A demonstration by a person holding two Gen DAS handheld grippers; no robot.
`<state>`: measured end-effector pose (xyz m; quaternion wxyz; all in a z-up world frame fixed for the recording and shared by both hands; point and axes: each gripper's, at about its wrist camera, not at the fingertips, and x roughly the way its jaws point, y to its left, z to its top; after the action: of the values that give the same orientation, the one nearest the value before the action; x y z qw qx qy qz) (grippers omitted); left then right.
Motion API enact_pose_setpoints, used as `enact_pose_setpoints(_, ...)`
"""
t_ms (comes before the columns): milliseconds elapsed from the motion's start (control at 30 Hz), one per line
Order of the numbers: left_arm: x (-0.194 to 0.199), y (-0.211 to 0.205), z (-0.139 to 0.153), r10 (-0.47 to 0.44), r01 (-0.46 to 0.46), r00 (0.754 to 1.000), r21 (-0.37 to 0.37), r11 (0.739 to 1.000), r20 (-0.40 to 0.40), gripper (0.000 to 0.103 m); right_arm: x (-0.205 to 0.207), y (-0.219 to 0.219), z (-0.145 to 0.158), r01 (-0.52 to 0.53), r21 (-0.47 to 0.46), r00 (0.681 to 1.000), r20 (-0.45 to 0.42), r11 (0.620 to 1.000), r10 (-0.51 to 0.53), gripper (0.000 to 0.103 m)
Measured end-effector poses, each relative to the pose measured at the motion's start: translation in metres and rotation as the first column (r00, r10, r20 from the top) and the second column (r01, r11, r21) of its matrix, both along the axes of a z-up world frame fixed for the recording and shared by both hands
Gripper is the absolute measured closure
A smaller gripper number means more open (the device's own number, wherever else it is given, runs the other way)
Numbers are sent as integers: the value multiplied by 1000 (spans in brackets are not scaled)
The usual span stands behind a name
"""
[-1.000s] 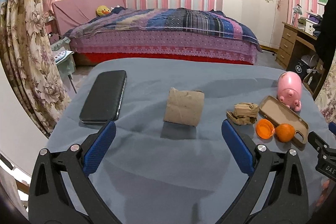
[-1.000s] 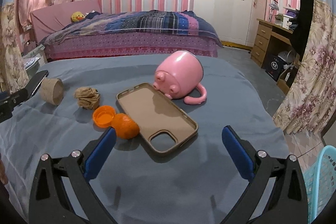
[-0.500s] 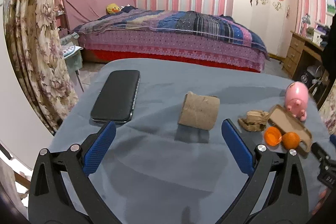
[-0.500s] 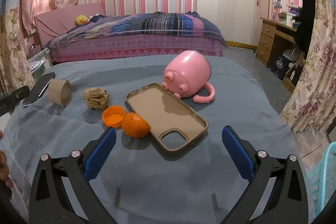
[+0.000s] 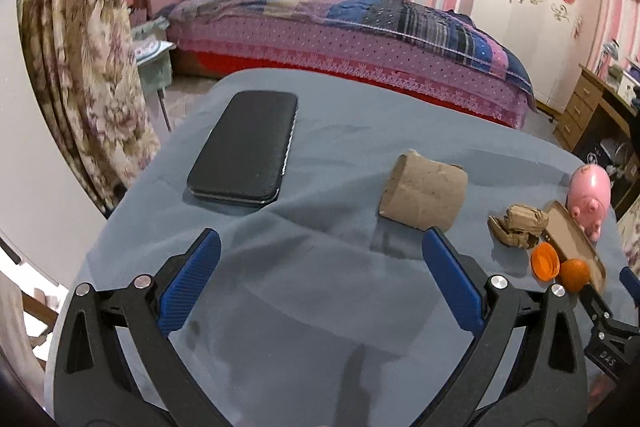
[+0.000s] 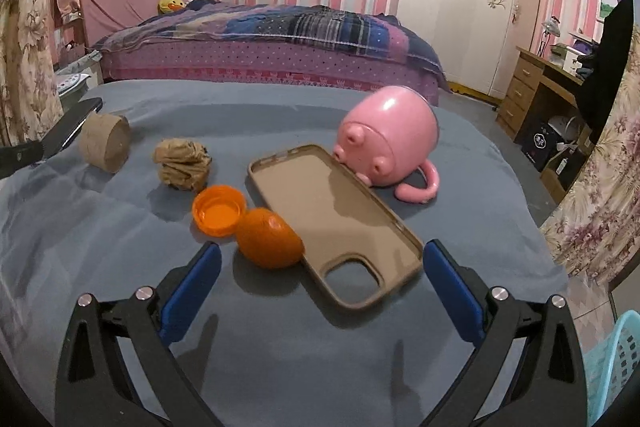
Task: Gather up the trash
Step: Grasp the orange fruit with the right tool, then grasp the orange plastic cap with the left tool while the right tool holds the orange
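On the blue-grey table cloth (image 5: 328, 283) lie a brown cardboard tube (image 5: 424, 193) (image 6: 105, 142), a crumpled brown paper wad (image 5: 519, 225) (image 6: 183, 165), an orange bottle cap (image 5: 544, 261) (image 6: 219, 209) and an orange fruit (image 5: 575, 275) (image 6: 269, 239). My left gripper (image 5: 320, 281) is open and empty, a little short of the tube. My right gripper (image 6: 320, 287) is open and empty, just in front of the fruit and the phone case.
A black phone (image 5: 246, 147) lies at the table's left. A tan phone case (image 6: 332, 223) and a tipped pink pig mug (image 6: 386, 143) lie at the right. A light blue basket (image 6: 616, 367) stands below the table's right edge. A bed stands behind the table.
The left gripper has swung left and tilted, so the tube sits further right in its view. The right gripper has moved closer to the fruit and case. Both stay open.
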<state>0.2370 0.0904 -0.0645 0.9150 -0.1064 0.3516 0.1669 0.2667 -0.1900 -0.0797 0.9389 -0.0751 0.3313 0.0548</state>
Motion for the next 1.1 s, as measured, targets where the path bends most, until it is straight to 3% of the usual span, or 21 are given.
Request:
enact_pose_setpoints(67, 0, 2, -2, 17, -16, 1000, 12, 1000, -9, 6, 5, 4, -4, -9, -7, 1000, -18, 1000, 9, 8)
enact_pose_setpoints(200, 3, 1, -5, 16, -15, 1000, 26, 1000, -26, 6, 14, 11, -9, -46, 1, 997, -59, 999, 46, 38)
enact_pose_setpoints(400, 5, -18, -4, -19, 21, 999, 77, 997, -27, 6, 11, 17, -7, -99, 11, 994, -44, 995, 99, 69)
enact_pose_setpoints(533, 6, -34, 1, -58, 59, 998, 84, 995, -15, 6, 7, 15, -2, -112, 39, 993, -17, 993, 113, 73)
enact_pose_setpoints(767, 17, -76, -4, -164, 167, 986, 87, 982, -38, 6, -15, -27, 17, -37, 142, 999, 7, 989, 36, 75)
enact_pose_setpoints(933, 24, -128, -13, -290, 292, 956, 47, 955, -42, 6, -30, -67, 15, 51, 176, 999, -4, 983, -51, 75)
enact_pose_setpoints(1100, 33, -168, -31, -370, 375, 926, 67, 924, -80, 6, -32, -101, 10, 100, 166, 995, -14, 981, -99, 75)
